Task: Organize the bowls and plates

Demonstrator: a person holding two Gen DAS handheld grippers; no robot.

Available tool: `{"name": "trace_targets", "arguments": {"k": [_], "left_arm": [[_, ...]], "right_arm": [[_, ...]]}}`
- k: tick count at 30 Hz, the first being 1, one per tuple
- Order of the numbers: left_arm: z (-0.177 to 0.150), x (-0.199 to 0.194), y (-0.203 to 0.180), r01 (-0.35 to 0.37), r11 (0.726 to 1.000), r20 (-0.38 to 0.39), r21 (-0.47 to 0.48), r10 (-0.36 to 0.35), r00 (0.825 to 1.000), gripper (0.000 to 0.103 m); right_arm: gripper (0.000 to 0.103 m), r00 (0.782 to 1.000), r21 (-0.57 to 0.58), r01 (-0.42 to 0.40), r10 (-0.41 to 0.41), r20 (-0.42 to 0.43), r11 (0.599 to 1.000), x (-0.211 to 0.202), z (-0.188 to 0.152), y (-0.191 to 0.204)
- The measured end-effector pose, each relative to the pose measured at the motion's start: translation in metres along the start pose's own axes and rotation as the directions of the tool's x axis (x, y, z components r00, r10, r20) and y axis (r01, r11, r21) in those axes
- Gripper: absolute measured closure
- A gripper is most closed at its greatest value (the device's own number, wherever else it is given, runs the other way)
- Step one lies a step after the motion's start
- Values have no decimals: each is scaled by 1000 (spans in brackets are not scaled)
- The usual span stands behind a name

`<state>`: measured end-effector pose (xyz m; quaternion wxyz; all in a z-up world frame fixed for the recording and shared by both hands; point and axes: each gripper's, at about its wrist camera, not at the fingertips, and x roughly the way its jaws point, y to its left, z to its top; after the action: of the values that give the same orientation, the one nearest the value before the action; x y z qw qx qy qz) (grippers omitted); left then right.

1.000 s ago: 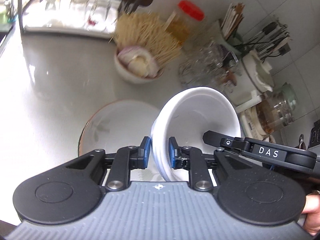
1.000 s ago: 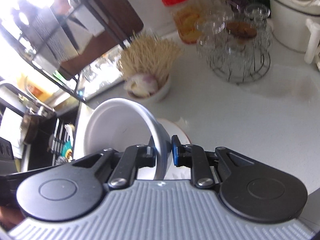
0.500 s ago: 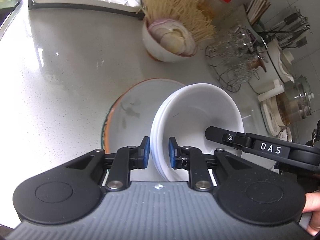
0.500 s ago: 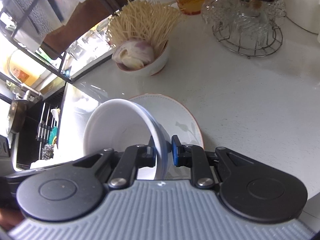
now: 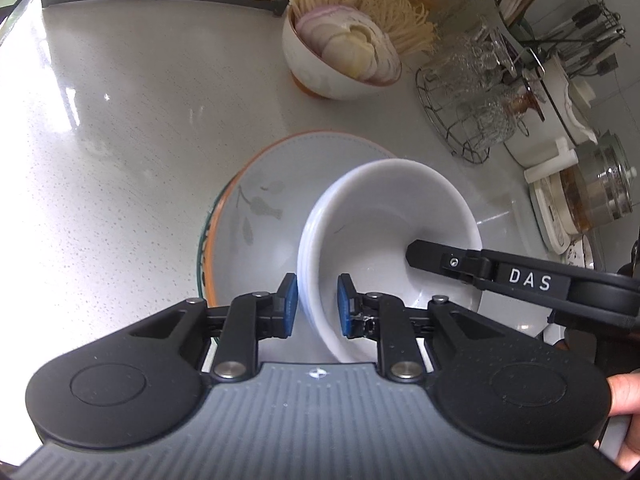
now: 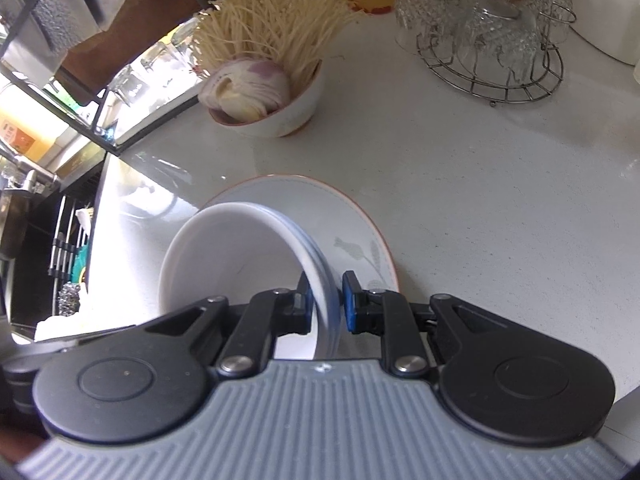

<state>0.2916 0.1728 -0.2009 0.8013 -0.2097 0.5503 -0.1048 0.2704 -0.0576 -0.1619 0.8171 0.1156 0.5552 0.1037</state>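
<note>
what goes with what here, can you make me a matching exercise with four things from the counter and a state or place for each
Things:
1. white bowls
2. leaf-pattern plate
3. bowl of sliced onion
4. drinking glasses

States or places:
A. upside down on a wire rack
B. nested and tilted, gripped at opposite rim edges by the left gripper and right gripper
C. flat on the counter under the held stack
D. upright at the back, next to the enoki mushrooms

Pairs: 1-B, 2-C, 3-D, 4-A

clear: countertop (image 5: 100, 128) left | blocked: onion bowl (image 5: 340, 56), glass rack (image 5: 472, 100) behind
</note>
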Motion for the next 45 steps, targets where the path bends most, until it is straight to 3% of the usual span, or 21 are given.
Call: {"name": "trace_targets", "arguments": {"k": [7, 14, 16, 18, 31, 38, 45], "left_arm": [[1, 3, -6, -18, 1000, 2, 14, 18, 1000, 78], [3, -6, -12, -17, 999, 5, 34, 17, 1000, 62], [4, -11, -15, -20, 998, 16, 56, 20, 1000, 60], [5, -16, -18, -22, 997, 27, 70, 20, 999, 60], [-12, -56, -30, -39, 990, 96, 136, 26, 995, 59], [-21, -90, -52, -64, 986, 192, 152, 34, 981, 59], [-44, -139, -88, -69, 986, 285, 151, 23, 958, 59]], "right_arm": [[84, 1000, -9, -7, 7, -3, 1000, 1, -2, -4], [82, 999, -5, -17, 17, 30, 1000, -10, 1, -5], [66, 999, 8, -18, 17, 51, 1000, -16, -1, -7], [62, 997, 11, -17, 17, 70, 1000, -22, -3, -7], [62, 983, 23, -18, 13, 184, 1000, -67, -22, -13], [62, 957, -3, -28, 28, 288, 1000, -109, -28, -15], [62, 915, -71, -46, 70, 398, 996, -168, -41, -19]]}}
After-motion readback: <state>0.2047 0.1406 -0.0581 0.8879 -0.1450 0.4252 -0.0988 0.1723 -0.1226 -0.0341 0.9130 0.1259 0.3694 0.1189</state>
